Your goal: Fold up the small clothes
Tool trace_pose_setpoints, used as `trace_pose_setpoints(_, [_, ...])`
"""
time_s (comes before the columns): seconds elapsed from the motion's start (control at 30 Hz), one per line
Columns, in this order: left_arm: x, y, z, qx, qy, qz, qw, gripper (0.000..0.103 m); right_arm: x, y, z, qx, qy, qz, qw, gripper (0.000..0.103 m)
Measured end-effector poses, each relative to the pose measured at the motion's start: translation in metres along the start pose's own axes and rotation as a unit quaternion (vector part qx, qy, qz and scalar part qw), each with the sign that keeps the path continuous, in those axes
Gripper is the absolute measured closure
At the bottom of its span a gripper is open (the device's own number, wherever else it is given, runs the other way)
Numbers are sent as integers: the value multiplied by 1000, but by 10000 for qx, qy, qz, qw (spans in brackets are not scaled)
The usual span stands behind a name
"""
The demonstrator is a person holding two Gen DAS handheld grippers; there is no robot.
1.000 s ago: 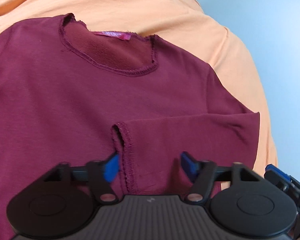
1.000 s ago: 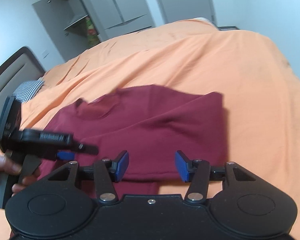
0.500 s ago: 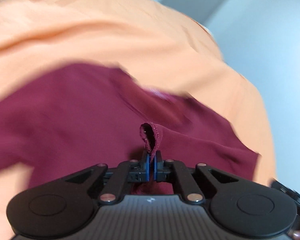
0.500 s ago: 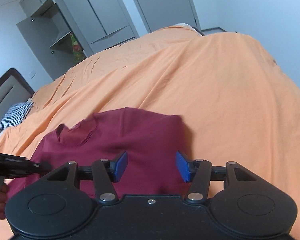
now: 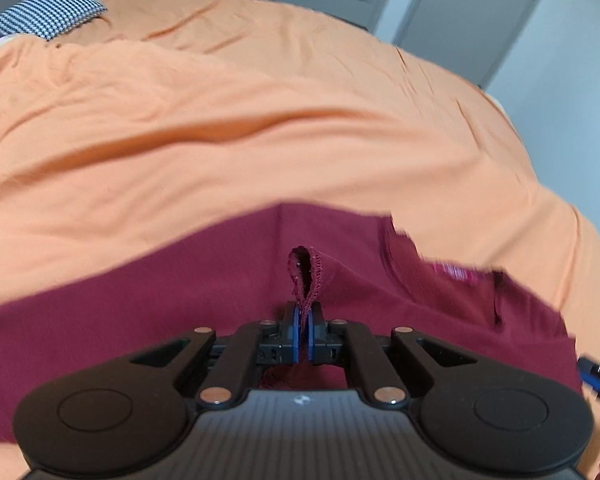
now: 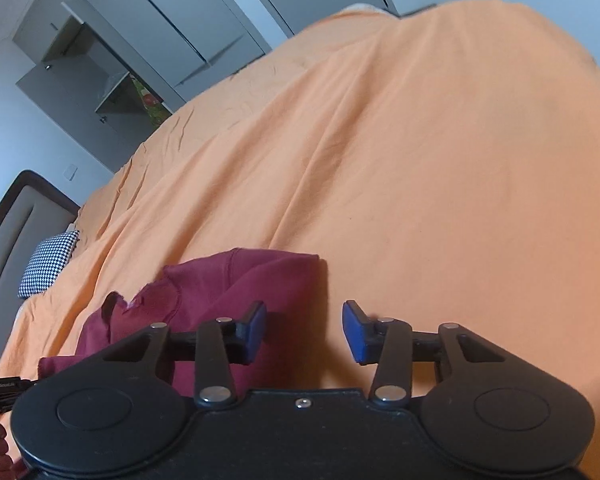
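Little can be read. A pink neck label (image 5: 454, 271) sits inside the collar of the maroon shirt (image 5: 180, 300), but it is blurred and its print cannot be made out. In the right wrist view, small pale lettering (image 6: 0, 385) stands on a black device at the lower left edge, too small to read with certainty.

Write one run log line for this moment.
left tongs: shut on dark red knit sleeve cuff | right tongs: open, nothing held | orange bedsheet
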State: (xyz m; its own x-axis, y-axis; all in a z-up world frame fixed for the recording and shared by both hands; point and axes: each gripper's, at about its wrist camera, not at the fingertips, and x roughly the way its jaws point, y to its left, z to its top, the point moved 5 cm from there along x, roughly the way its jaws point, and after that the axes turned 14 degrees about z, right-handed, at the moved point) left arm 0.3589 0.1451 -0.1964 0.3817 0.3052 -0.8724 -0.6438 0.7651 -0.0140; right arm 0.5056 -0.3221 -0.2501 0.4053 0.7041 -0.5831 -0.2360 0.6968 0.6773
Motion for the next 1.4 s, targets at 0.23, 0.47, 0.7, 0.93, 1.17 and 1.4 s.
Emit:
trace_pose_setpoints(0.23, [13,-6,23,167,-88,-5,9998,100,14,-15,-5,600,121,381,9974,59])
trace_pose_setpoints(0.47, [19,-17,12,353,78,-53,9993,100,20,-11,-5,863,179,629,9941,98])
trace_pose_setpoints(0.7, [38,-30,-3,573,282,-5,9980,100,-2,-9,18,352,290,117,9989,99])
trace_pose_setpoints(0.93, [48,-26,-4,646,331,88,9973,99,-8,-13,-2,694,315,-12,9971,72])
trace_pose_setpoints(1.17, [49,-25,-5,581,388,87,9975,97,-17,-14,-47,1430,559,682,9858,69])
trace_pose_setpoints(1.4, [53,-29,-6,721,369,154,9966,95,-36,-15,-51,1335,762,-32,9881,99])
